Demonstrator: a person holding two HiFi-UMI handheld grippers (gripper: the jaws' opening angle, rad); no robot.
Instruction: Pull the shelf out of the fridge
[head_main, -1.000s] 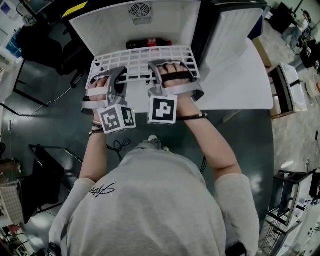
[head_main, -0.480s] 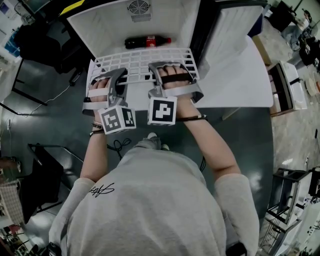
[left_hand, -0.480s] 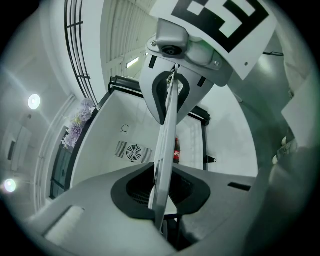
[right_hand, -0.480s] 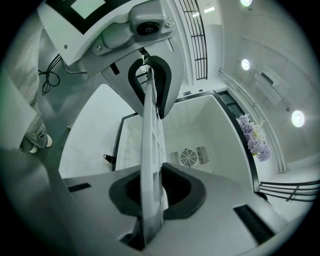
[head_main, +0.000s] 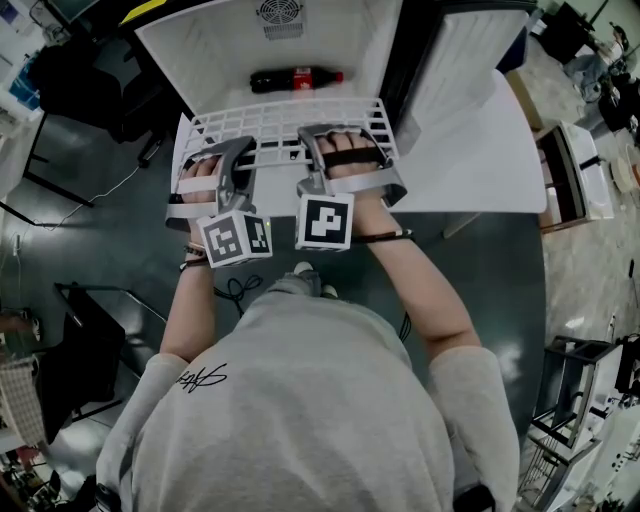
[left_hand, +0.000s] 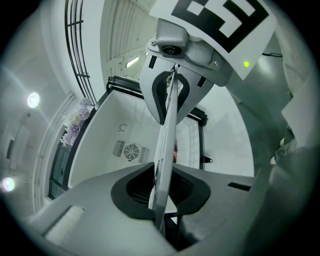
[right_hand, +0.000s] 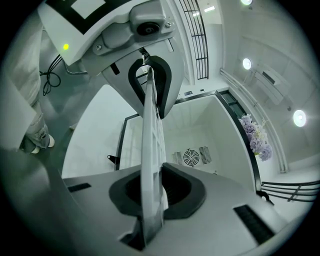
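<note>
The white wire shelf (head_main: 285, 118) sticks out of the open fridge (head_main: 220, 50) toward me, held level by its front edge. My left gripper (head_main: 236, 158) is shut on that edge at the left. My right gripper (head_main: 335, 140) is shut on it near the middle. In the left gripper view the shelf (left_hand: 165, 150) runs edge-on between the dark pads (left_hand: 131, 186) of the left gripper (left_hand: 161, 190). The right gripper view shows the same: the shelf (right_hand: 150, 150) is clamped in the right gripper (right_hand: 150, 195). A cola bottle (head_main: 295, 78) lies on the fridge floor behind the shelf.
The fridge door (head_main: 470, 60) stands open at the right. A round fan grille (head_main: 278, 15) sits on the fridge's back wall. A cable (head_main: 235, 292) lies on the dark floor by my feet. A box-like stand (head_main: 575, 180) is at the far right.
The shelf's back edge now lies clear of the cola bottle, which it partly covered before. Both grippers keep the same hold on the front edge.
</note>
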